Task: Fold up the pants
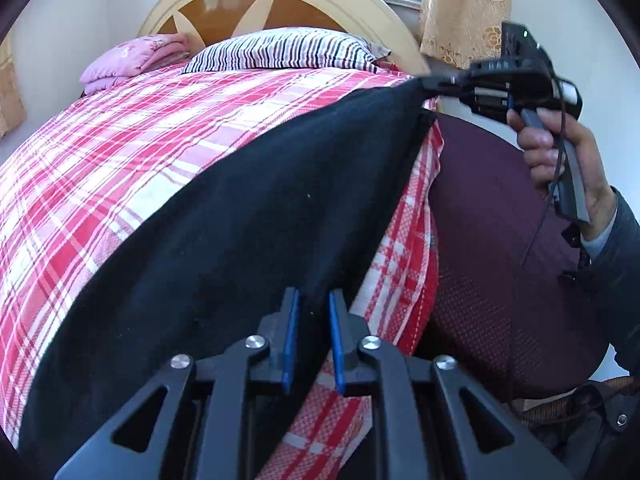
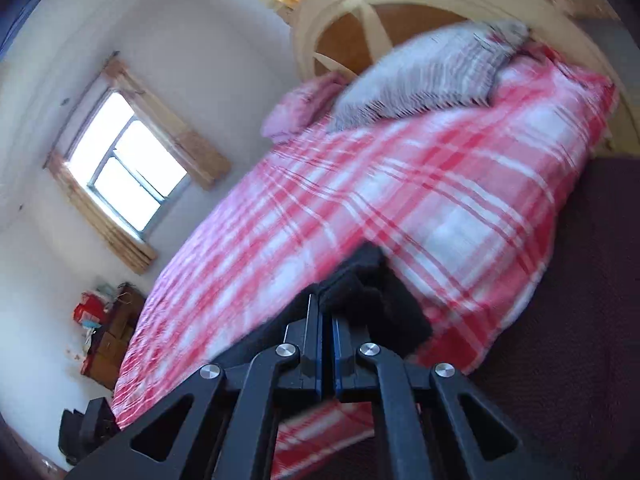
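Black pants [image 1: 248, 216] hang stretched above the red plaid bed [image 1: 120, 152]. My left gripper [image 1: 314, 300] has its blue pads a small gap apart with the pants' near edge between them. My right gripper [image 1: 430, 82] shows in the left wrist view, shut on the pants' far corner and holding it up by the bed's right side. In the right wrist view the right gripper [image 2: 327, 312] is closed on a bunch of black cloth [image 2: 372, 300]; that view is blurred.
A striped pillow [image 1: 280, 50] and a folded pink cloth [image 1: 132, 60] lie by the wooden headboard [image 1: 256, 4]. A dark maroon surface [image 1: 492, 240] lies right of the bed. A window [image 2: 124, 168] and boxes [image 2: 108, 332] stand on the bed's far side.
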Action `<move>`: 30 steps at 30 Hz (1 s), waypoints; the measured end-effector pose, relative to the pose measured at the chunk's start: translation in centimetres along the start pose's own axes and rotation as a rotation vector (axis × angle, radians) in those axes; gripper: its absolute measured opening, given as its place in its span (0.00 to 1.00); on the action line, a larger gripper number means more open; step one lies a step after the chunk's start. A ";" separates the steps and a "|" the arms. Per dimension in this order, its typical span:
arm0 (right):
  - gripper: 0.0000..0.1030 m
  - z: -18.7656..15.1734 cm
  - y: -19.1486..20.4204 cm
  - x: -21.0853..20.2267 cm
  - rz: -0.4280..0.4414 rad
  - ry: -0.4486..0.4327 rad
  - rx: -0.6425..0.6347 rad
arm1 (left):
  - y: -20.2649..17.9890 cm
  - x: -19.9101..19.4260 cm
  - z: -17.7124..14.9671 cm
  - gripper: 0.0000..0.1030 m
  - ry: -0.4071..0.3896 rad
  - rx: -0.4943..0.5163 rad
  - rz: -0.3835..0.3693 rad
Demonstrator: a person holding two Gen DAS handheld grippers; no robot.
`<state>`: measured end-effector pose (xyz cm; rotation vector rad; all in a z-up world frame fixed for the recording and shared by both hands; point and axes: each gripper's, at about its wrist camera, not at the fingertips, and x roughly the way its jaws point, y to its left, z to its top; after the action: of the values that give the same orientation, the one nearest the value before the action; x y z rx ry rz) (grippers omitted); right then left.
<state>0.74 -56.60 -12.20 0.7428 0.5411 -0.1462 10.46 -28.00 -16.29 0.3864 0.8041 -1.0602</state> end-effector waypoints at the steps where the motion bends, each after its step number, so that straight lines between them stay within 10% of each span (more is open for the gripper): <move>1: 0.03 -0.2 -0.3 0.0 -0.002 0.003 0.001 | 0.1 -0.1 0.0 0.16 -0.002 -0.007 -0.005; 9: 0.04 -1.3 -0.7 0.1 -0.101 0.060 -0.033 | 0.4 -0.4 -0.5 0.16 0.007 -0.023 -0.030; 13: 0.44 0.2 -0.9 -2.2 -0.180 -0.041 -0.038 | 0.3 -0.5 -0.5 0.16 0.008 -0.024 -0.035; 18: 0.44 4.0 -0.7 -3.2 -0.213 -0.107 -0.046 | 0.4 -0.3 -0.5 0.16 0.007 -0.032 -0.037; 26: 0.43 5.7 -0.1 5.8 -0.162 0.180 -0.087 | 0.8 -0.6 -0.8 0.16 0.001 -0.057 -0.047; 30: 0.08 5.2 0.7 6.4 -0.127 0.167 -0.128 | 0.9 -0.5 -1.0 0.16 -0.002 -0.066 -0.052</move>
<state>8.61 -59.18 -11.97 0.5990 0.7504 -0.1668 10.79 -26.69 -16.66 0.3101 0.8484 -1.0793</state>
